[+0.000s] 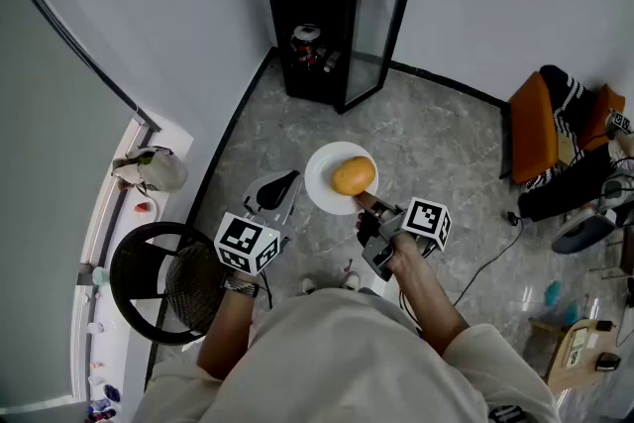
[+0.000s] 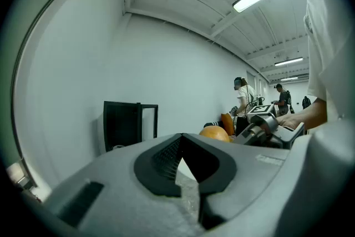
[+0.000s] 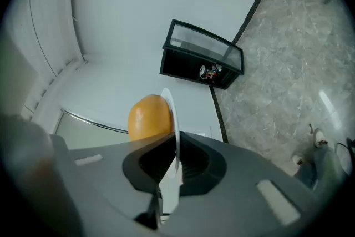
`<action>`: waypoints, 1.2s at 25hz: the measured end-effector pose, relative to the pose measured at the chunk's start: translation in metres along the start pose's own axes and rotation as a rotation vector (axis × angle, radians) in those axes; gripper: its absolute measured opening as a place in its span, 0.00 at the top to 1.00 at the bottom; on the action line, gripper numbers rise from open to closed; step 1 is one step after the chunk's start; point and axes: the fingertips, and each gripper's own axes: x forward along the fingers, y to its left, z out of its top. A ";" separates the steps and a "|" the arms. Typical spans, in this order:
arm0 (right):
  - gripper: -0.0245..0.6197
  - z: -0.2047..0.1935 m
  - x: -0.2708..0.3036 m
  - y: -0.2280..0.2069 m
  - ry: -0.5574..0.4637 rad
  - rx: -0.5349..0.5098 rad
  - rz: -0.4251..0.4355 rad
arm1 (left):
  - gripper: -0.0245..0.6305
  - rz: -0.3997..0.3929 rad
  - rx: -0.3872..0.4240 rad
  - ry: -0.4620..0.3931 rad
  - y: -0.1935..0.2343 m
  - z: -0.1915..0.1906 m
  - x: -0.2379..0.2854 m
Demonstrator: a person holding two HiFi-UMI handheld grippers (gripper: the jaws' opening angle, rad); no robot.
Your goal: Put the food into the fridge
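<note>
The right gripper (image 1: pixel 362 203) pinches the thin rim of a round white plate (image 1: pixel 322 179) carrying a smooth orange (image 1: pixel 353 176). The left gripper (image 1: pixel 275 189), at the plate's nine o'clock, is closed and empty. The boxy black fridge (image 1: pixel 315 15) stands at twelve o'clock, its glass door (image 1: pixel 381 25) open.

Grey marbled floor (image 1: pixel 436 144), white wall (image 1: pixel 178 5), orange chair (image 1: pixel 535 129), black mesh chair (image 1: pixel 149 282)
</note>
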 end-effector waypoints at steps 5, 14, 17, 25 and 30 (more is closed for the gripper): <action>0.94 0.001 0.001 0.001 0.005 -0.005 0.011 | 0.97 0.003 0.009 -0.006 0.000 0.005 0.004; 0.94 0.011 -0.002 0.010 0.006 -0.038 0.031 | 0.97 0.058 0.111 -0.050 0.003 0.035 0.013; 0.94 0.017 -0.001 0.012 0.009 -0.036 0.039 | 0.97 0.100 0.111 -0.083 0.009 0.048 0.019; 0.94 0.040 -0.013 0.007 0.011 0.003 0.048 | 0.97 0.114 0.087 -0.101 -0.007 0.051 0.040; 0.94 0.060 -0.015 -0.007 0.033 -0.021 0.023 | 0.97 0.149 0.071 -0.086 -0.015 0.042 0.055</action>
